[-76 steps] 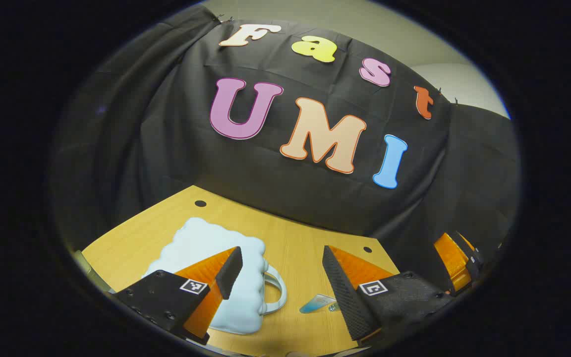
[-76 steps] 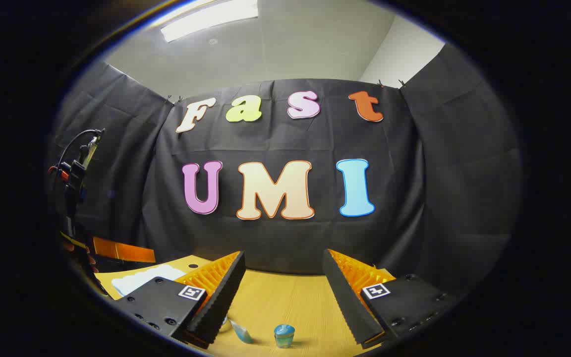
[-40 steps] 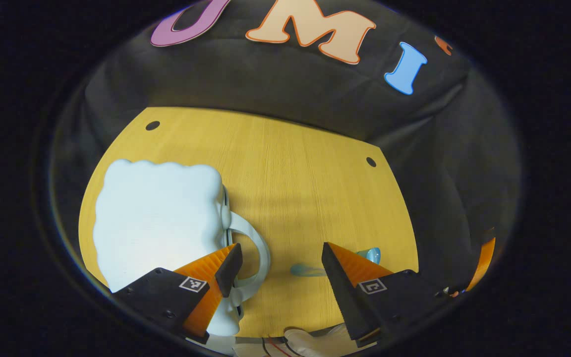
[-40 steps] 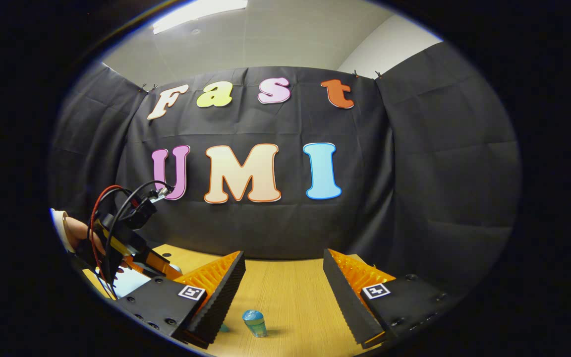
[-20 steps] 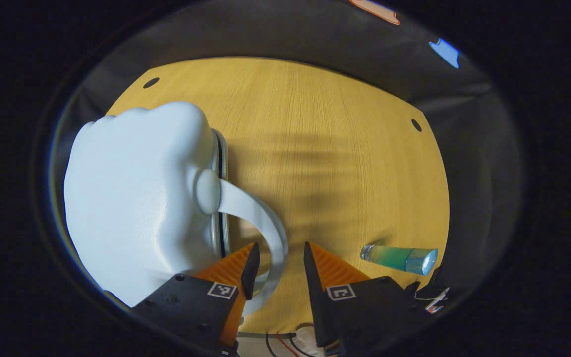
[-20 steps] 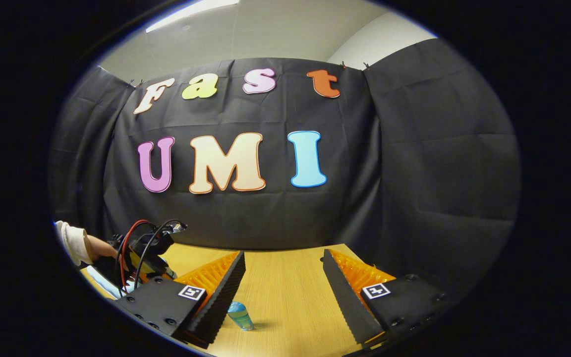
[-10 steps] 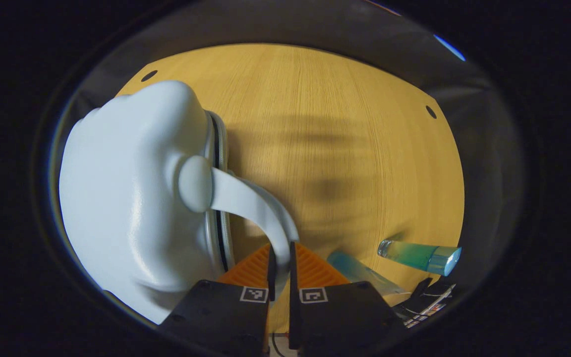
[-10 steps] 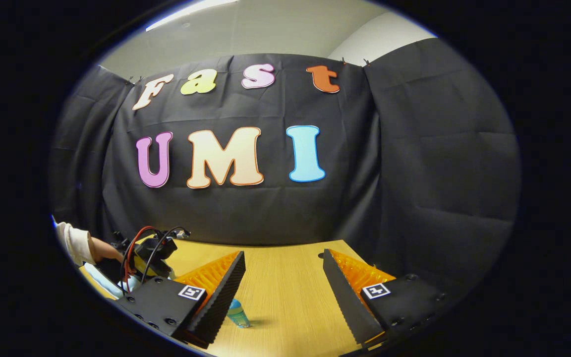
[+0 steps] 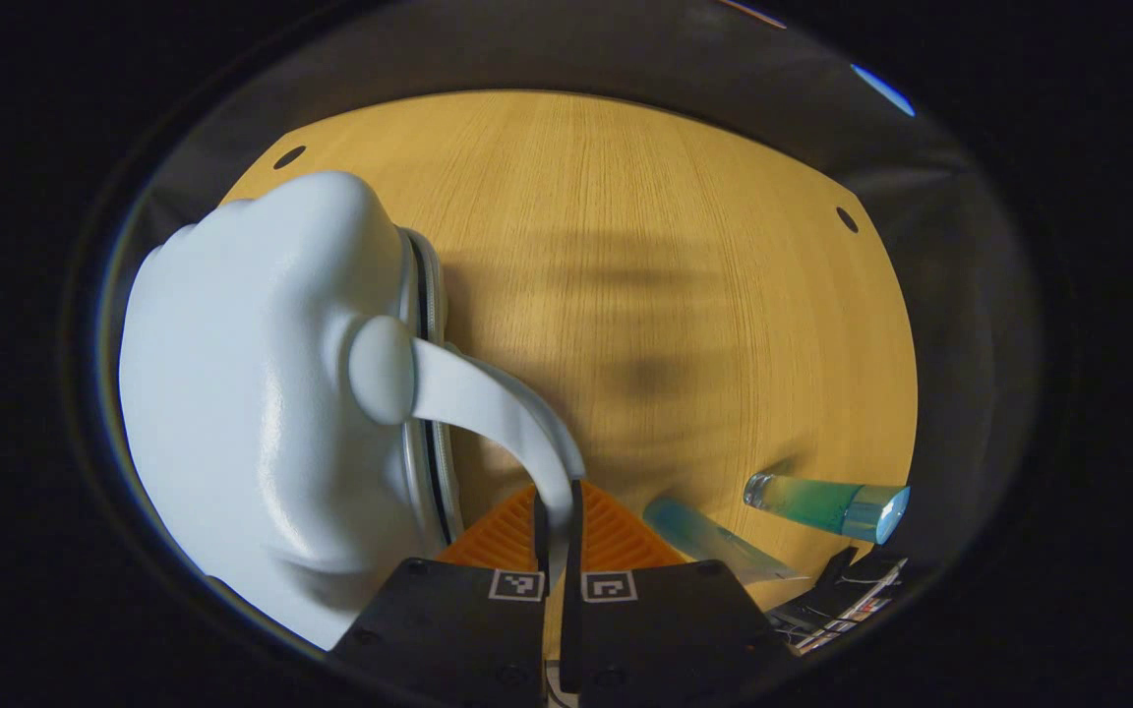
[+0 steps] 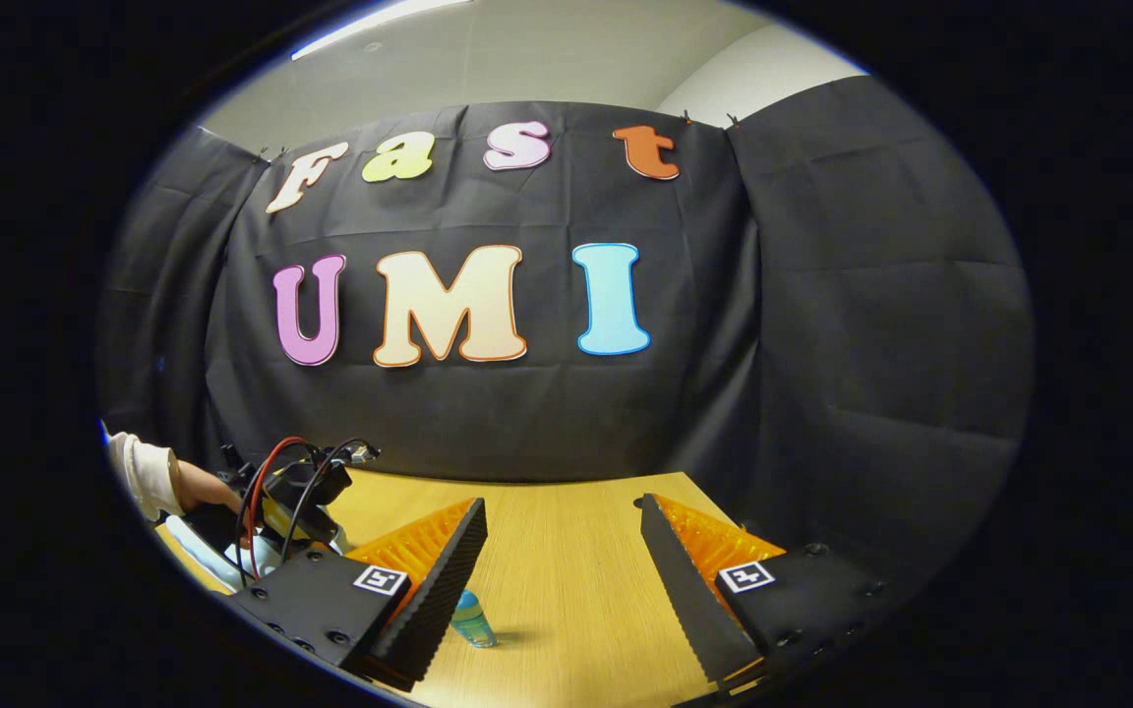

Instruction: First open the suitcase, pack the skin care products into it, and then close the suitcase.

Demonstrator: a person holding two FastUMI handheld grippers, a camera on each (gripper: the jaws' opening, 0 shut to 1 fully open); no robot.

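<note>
While left gripper [image 9: 556, 511] clamps suitcase handle [image 9: 493, 408], right gripper [image 10: 564, 551] gapes

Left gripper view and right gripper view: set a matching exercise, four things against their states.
1. left hand-held gripper
2. right hand-held gripper
3. suitcase
4. bottle

a. lying on its side on the table
b. open, holding nothing
c. shut on the handle
d. closed, pale blue

Pairs: 1-c, 2-b, 3-d, 4-a
</note>
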